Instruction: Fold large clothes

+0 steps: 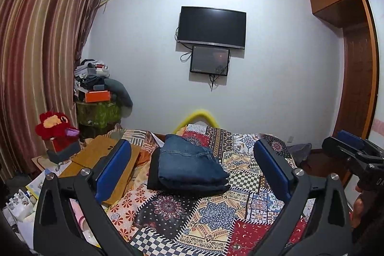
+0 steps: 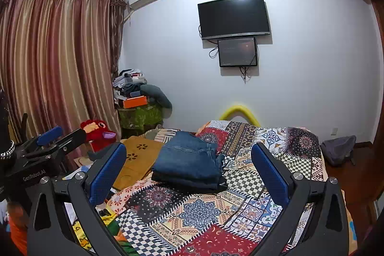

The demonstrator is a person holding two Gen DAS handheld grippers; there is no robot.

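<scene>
Folded blue jeans lie on top of a folded black garment in the middle of the bed, which has a patchwork cover. My left gripper hangs open above the near part of the bed, nothing between its blue pads, the stack ahead of it. My right gripper is open too and empty, facing the same jeans. Each gripper shows at the edge of the other's view: the right gripper at the right, the left gripper at the left.
A brown lap board lies left of the stack. A red plush toy sits on a box by the curtain. A cluttered green stand fills the corner. A television hangs on the far wall, a wardrobe at right, a grey bag on the floor.
</scene>
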